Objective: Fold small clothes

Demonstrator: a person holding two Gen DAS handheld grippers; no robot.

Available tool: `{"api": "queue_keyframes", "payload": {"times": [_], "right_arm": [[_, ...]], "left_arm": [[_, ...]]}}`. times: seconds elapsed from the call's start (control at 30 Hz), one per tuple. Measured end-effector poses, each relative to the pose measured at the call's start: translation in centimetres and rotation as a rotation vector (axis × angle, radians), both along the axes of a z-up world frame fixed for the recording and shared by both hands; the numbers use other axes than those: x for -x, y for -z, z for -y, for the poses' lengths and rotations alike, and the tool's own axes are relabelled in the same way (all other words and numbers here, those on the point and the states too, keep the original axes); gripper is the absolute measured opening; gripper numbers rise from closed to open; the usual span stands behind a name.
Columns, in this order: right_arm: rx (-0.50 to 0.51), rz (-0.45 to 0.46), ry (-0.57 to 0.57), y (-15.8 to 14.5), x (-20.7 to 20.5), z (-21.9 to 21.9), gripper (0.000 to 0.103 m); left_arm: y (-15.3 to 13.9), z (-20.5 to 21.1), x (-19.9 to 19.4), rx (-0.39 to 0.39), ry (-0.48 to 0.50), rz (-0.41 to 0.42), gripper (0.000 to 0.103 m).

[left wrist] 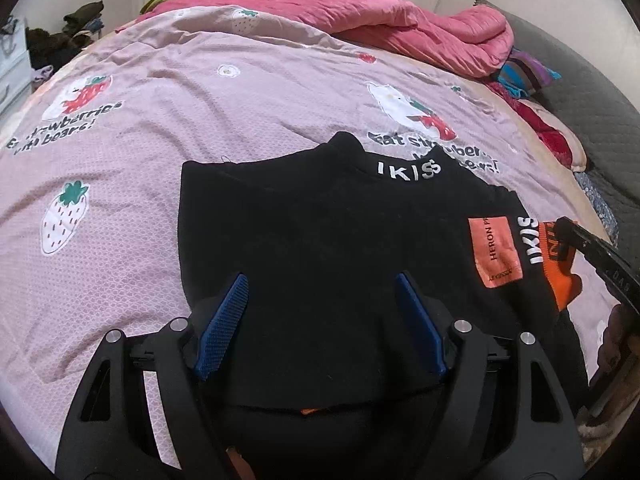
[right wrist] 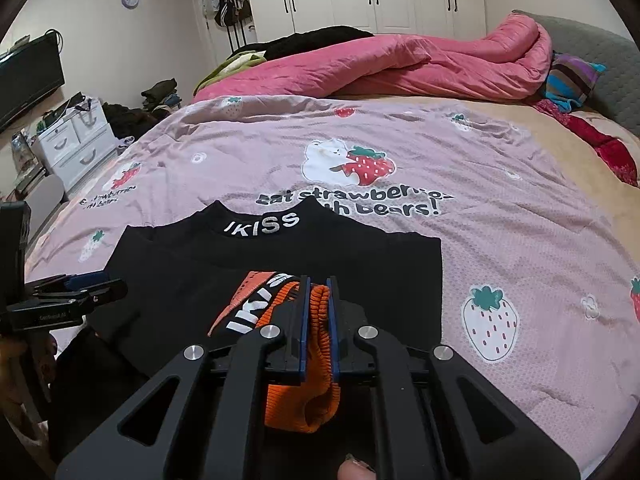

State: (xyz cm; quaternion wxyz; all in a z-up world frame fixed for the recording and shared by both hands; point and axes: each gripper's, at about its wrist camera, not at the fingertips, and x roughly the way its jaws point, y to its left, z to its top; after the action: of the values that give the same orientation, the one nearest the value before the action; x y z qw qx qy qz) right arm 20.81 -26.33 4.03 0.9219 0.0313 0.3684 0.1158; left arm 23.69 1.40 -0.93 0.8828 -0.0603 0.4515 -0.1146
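**Right tongs clenched on the cuff, left released**

In my right wrist view, the right gripper point(right wrist: 318, 312) is clamped on the orange cuff point(right wrist: 316, 384) of the black sweater point(right wrist: 280, 256), at lower centre. The sweater lies flat on the pink strawberry bedspread point(right wrist: 500, 216). In my left wrist view, the left gripper point(left wrist: 322, 320) hangs spread wide above the sweater's body, holding nothing.
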Motion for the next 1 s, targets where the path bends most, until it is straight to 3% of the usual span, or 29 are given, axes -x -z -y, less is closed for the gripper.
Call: {"api": "queue_keyframes", "payload": {"times": [0.27,0.7,1.0], "right_arm": [[-0.022,0.006,0.022,-0.3,0.2,0.7,0.011],[0.000,-0.038,-0.141,0.4,1.6,-5.1,0.015],[0.006,-0.080,-0.186,1.7,1.6,-6.9,0.020]], "left_arm": [[-0.1,0.4,0.3,-0.003,0.013,0.002,0.068],[0.9,1.0,0.5,-0.032,0.038,-0.046,0.068],[1.7,1.0,0.9,-0.047,0.046,-0.061,0.068]]}}
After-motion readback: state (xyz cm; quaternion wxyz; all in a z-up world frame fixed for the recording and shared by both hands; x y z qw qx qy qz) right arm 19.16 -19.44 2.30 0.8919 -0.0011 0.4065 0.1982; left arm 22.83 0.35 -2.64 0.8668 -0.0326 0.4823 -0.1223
